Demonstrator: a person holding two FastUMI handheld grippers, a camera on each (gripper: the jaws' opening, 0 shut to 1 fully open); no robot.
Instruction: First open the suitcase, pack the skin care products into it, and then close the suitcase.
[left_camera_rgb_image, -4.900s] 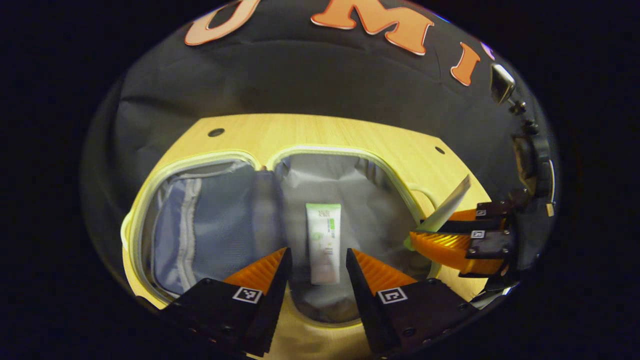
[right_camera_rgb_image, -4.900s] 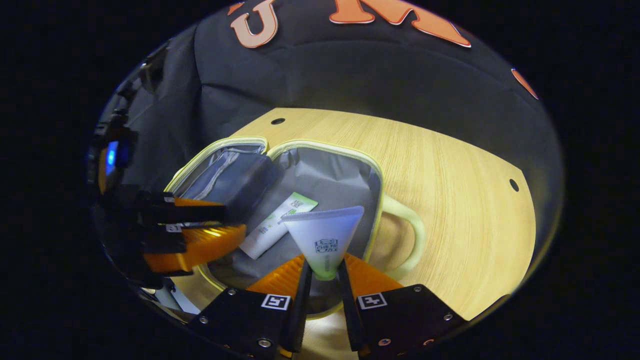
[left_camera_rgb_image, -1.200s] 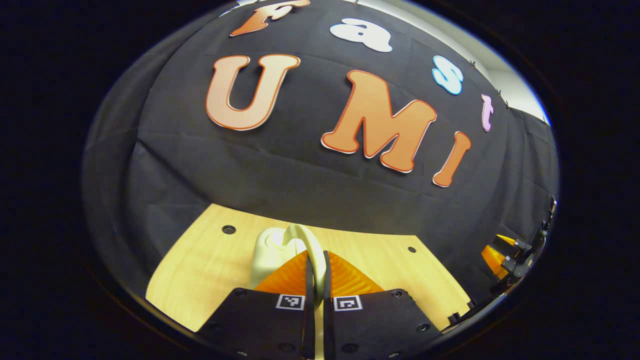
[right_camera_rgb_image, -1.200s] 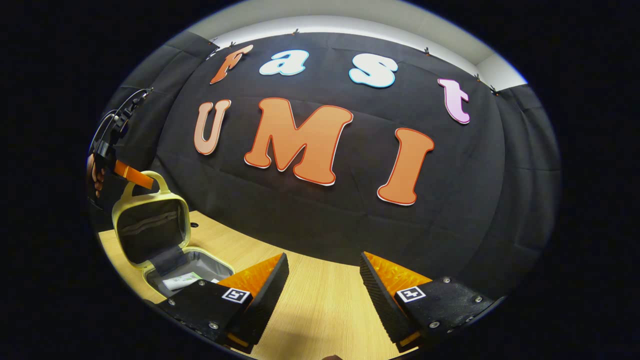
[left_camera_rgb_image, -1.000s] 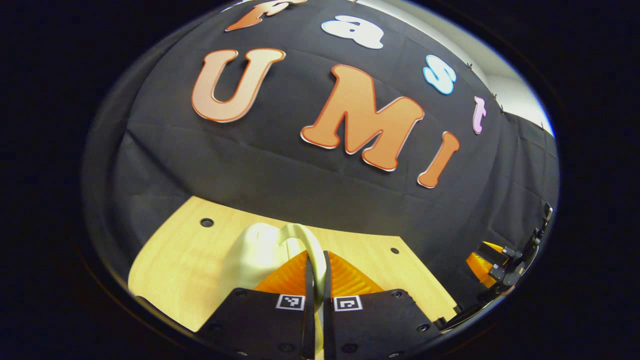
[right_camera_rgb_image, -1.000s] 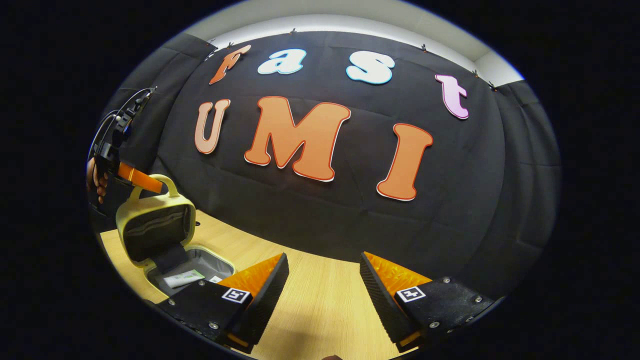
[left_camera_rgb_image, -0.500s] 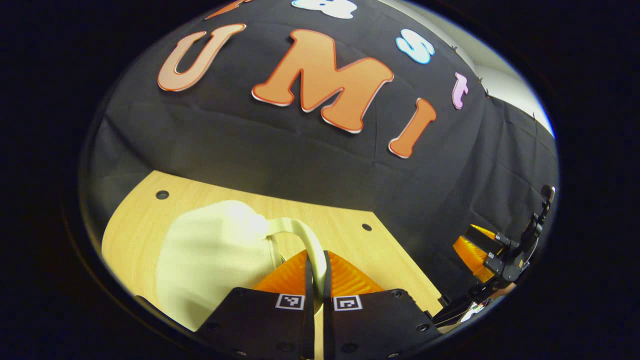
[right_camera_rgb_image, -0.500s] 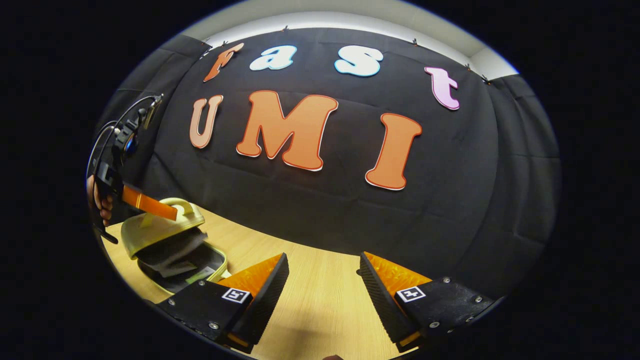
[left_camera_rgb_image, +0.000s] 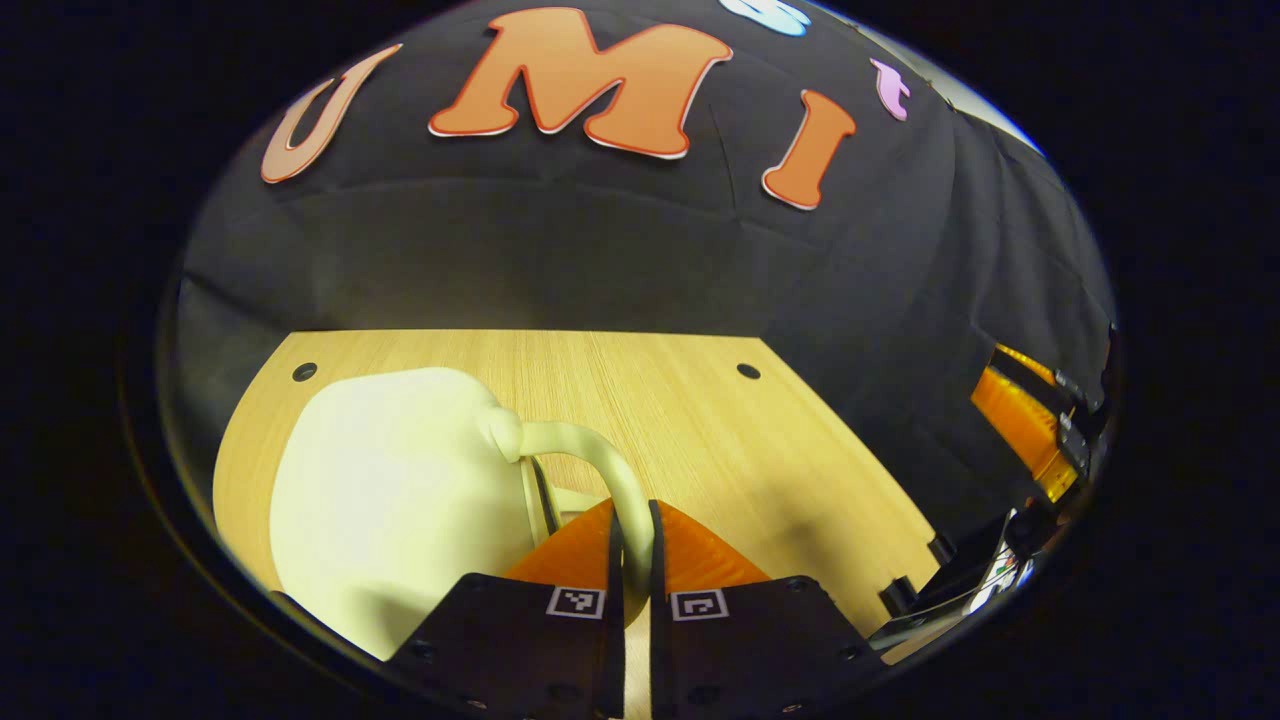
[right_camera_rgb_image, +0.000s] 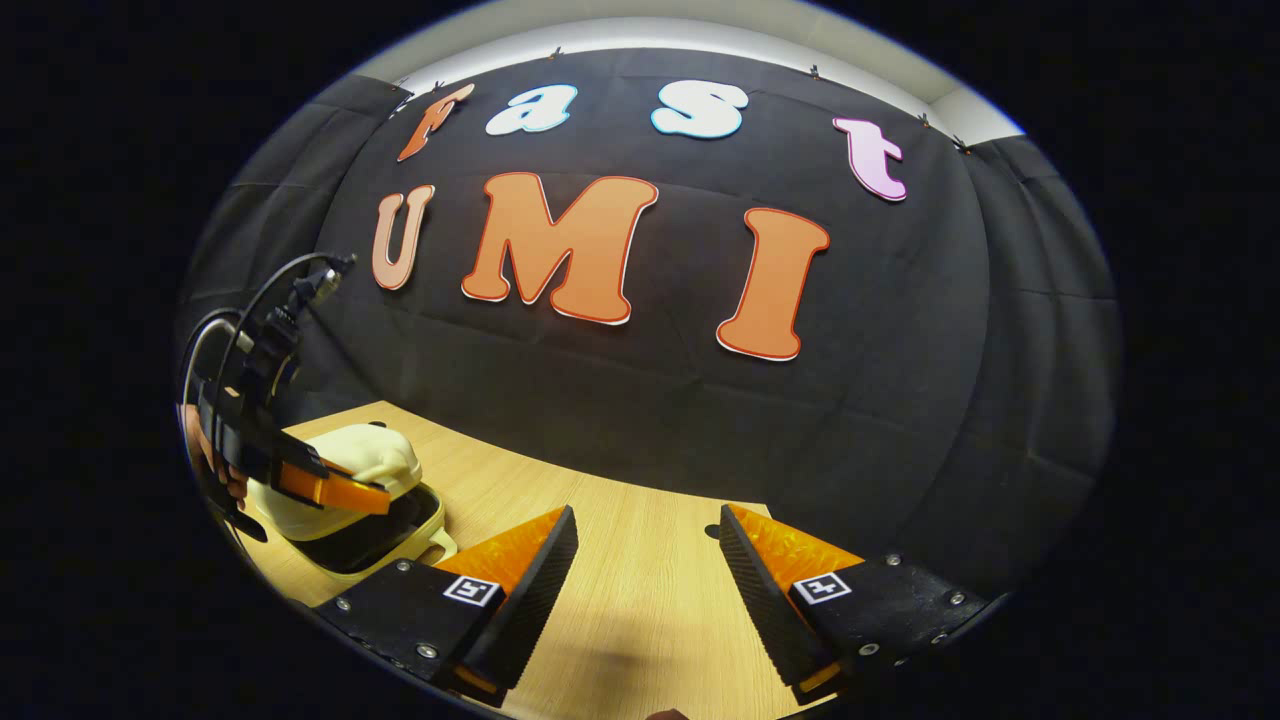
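Suitcase (left_camera_rgb_image: 400, 500) lid, nearly closed, is held by its handle (left_camera_rgb_image: 600, 480), clamped in the left hand-held gripper (left_camera_rgb_image: 630, 560); right hand-held gripper (right_camera_rgb_image: 645, 560) hangs apart; slippage risks misaligned closure.

Light wooden bench (left_camera_rgb_image: 700, 420) with small round holes near its far corners, set against black cloth wall, pale yellow-green suitcase (left_camera_rgb_image: 390, 500) resting on its left part, lid nearly down, a dark gap at the rim in the right gripper view

No readable text — just coded square tags on both grippers
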